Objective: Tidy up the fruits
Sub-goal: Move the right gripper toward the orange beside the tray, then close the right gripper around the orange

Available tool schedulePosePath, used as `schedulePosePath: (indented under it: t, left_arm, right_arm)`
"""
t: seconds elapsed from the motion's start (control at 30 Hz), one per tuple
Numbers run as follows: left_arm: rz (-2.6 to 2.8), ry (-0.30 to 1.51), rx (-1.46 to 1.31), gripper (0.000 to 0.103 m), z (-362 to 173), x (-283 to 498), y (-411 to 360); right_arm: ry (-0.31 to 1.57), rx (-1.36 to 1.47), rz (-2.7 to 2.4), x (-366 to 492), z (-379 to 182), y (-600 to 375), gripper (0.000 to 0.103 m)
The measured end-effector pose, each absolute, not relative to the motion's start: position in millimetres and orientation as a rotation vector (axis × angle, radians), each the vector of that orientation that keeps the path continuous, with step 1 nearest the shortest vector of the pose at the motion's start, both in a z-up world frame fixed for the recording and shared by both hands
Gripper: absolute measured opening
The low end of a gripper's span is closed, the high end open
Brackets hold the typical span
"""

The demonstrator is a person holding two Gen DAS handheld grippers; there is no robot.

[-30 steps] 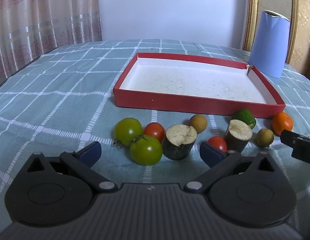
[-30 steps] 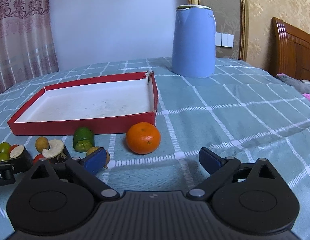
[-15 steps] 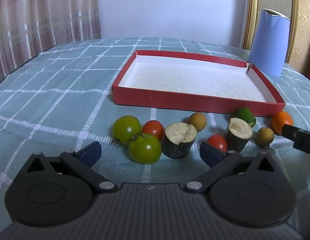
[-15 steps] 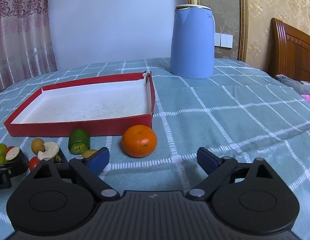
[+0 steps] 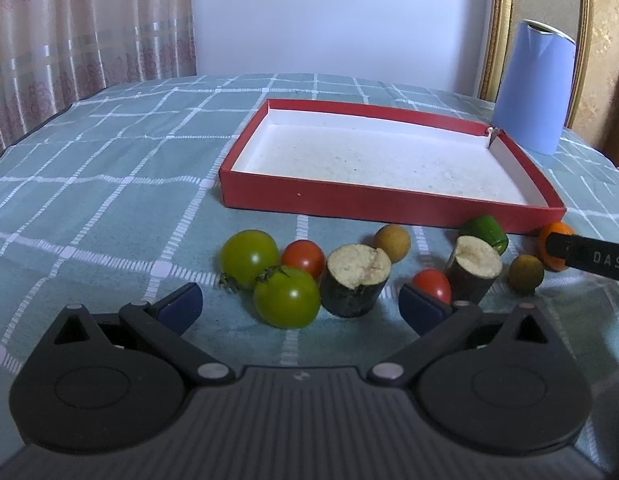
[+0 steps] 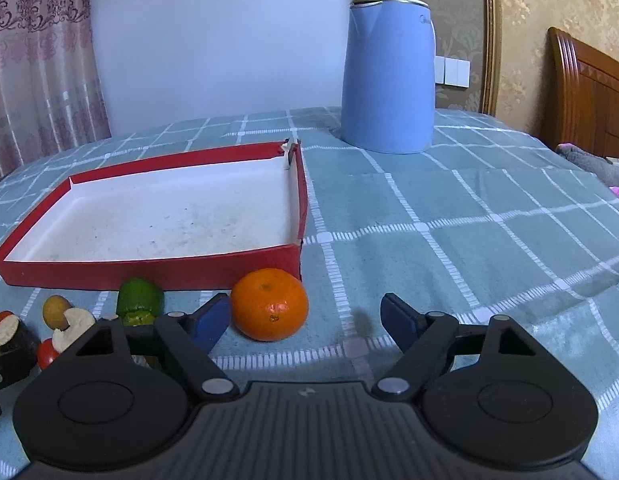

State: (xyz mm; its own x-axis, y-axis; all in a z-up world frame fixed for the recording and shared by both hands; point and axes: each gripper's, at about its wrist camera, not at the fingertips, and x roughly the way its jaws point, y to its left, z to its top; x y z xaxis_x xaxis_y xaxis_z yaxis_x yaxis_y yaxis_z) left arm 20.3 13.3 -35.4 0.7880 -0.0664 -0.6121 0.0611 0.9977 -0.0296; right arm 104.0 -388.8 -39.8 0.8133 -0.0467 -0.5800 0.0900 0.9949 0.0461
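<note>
An empty red tray (image 5: 389, 200) with a white floor lies on the checked cloth; it also shows in the right wrist view (image 6: 149, 268). In front of it lie two green tomatoes (image 5: 287, 298), red tomatoes (image 5: 303, 258), two cut dark stubs (image 5: 355, 280), brown longans (image 5: 392, 237), a green piece (image 5: 485, 230) and an orange (image 6: 269, 304). My left gripper (image 5: 299, 308) is open, just short of the near green tomato. My right gripper (image 6: 307, 320) is open, with the orange just inside its left finger.
A blue kettle (image 6: 389, 76) stands behind the tray at the right. A wooden headboard (image 6: 589, 96) is at the far right. Curtains (image 5: 89, 32) hang at the left. The right gripper's finger (image 5: 589, 256) shows at the left view's right edge.
Both grippers have moved forward toward the fruit. The orange now sits closer to the right gripper, by its left finger. Both stay open.
</note>
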Motion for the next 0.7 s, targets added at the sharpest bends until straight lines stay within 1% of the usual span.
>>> schedulePosePath:
  t: [0.23,0.27,0.3,0.4,0.47,0.53,0.6,0.7]
  left_arm:
    - [-0.066,0.663,-0.005,0.103,-36.6,21.9,12.2]
    - [-0.066,0.662,-0.004,0.103,-36.7,21.6,12.0]
    - [-0.067,0.66,-0.003,0.103,-36.7,21.3,12.1]
    - [-0.069,0.663,-0.005,0.103,-37.2,21.9,12.1]
    - [-0.074,0.665,-0.008,0.103,-37.4,22.0,12.3]
    - [-0.078,0.668,-0.012,0.103,-37.5,21.4,12.7]
    - [-0.085,0.67,-0.017,0.103,-37.9,21.7,13.5]
    - [-0.095,0.672,-0.018,0.103,-38.9,22.6,13.4]
  right_arm:
    - [0.615,0.062,-0.06,107.3,-39.8,-385.3,0.082]
    - [0.618,0.06,-0.06,109.0,-40.6,-385.1,0.08]
    - [0.624,0.063,-0.054,110.4,-41.6,-385.4,0.075]
    - [0.629,0.069,-0.046,113.2,-42.9,-385.4,0.073]
    - [0.634,0.073,-0.038,114.7,-44.1,-385.1,0.069]
    - [0.649,0.073,-0.026,117.1,-46.1,-384.1,0.061]
    - [0.656,0.076,-0.02,118.6,-47.8,-383.7,0.059]
    - [0.645,0.086,0.017,118.3,-48.1,-383.5,0.043]
